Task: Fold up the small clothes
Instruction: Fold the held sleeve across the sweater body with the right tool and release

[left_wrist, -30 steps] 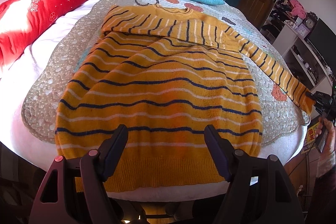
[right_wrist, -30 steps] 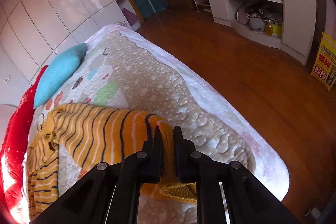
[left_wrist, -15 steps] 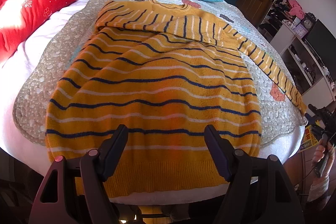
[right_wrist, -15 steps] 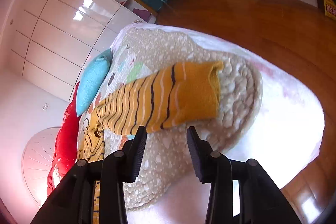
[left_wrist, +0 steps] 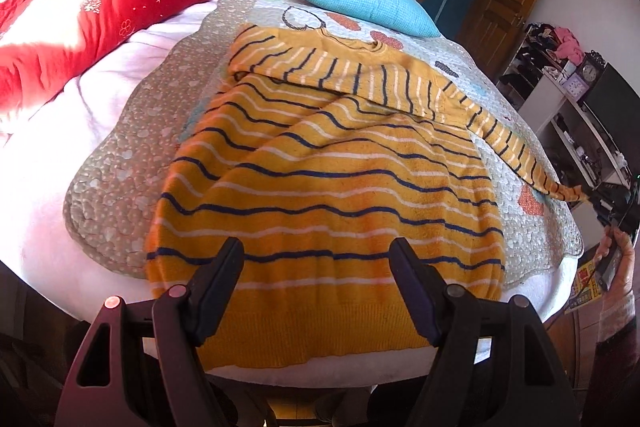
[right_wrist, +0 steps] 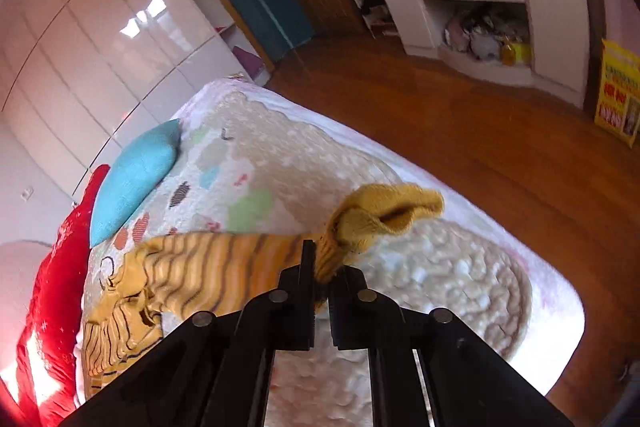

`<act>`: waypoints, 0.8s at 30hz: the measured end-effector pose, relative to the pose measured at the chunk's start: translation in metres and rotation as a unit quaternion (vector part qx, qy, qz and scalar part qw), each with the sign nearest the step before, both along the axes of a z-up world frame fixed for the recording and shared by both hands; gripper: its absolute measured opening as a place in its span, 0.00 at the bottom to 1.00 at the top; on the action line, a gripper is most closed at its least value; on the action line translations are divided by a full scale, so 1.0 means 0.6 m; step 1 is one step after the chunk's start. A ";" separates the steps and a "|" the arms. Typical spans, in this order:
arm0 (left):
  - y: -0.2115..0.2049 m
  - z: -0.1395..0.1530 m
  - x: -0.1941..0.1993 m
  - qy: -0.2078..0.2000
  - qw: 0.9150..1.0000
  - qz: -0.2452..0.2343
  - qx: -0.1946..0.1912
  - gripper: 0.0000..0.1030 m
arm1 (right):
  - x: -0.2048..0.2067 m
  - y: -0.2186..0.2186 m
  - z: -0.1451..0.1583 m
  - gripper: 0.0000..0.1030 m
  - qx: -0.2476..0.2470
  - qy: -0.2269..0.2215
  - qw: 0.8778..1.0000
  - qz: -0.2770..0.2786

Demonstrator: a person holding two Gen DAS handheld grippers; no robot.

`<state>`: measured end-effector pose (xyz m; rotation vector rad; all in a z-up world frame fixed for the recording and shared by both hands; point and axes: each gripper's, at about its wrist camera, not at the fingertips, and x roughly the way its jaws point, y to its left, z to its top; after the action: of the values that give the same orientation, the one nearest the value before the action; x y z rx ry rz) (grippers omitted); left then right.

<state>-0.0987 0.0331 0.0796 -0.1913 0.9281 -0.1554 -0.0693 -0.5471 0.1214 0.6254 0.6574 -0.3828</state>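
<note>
A yellow sweater with navy and white stripes lies flat on the quilted bed cover, hem toward me. One sleeve is folded across the chest. The other sleeve stretches out to the right. My left gripper is open and empty, just above the hem. My right gripper is shut on the cuff of the right sleeve and holds it lifted off the cover. It also shows at the right edge of the left wrist view.
A blue pillow and a red duvet lie at the head of the bed. Right of the bed are wooden floor, white shelves and a yellow bag. The bed edge runs just below the hem.
My right gripper opened and let the cuff lie on the cover half a second ago, then shut on it again and lifted it. My left gripper stayed open and shifted slightly.
</note>
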 end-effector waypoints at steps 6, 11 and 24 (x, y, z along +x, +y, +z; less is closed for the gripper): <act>0.052 -0.004 -0.012 -0.015 0.999 0.026 -0.017 0.72 | 0.158 0.215 0.136 0.06 -0.073 -0.034 0.984 0.158; 0.111 -0.020 -0.028 -0.010 0.997 0.064 -0.031 0.72 | 0.296 0.449 0.124 0.06 -0.053 -0.027 0.953 0.297; 0.254 -0.058 -0.074 0.004 0.986 0.163 -0.044 0.72 | 0.420 0.855 -0.079 0.06 -0.100 0.093 0.879 0.457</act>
<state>-0.1431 0.1854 0.0449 -0.4225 0.8863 0.1074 0.1824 -0.0342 0.0739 0.0302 1.0045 0.3818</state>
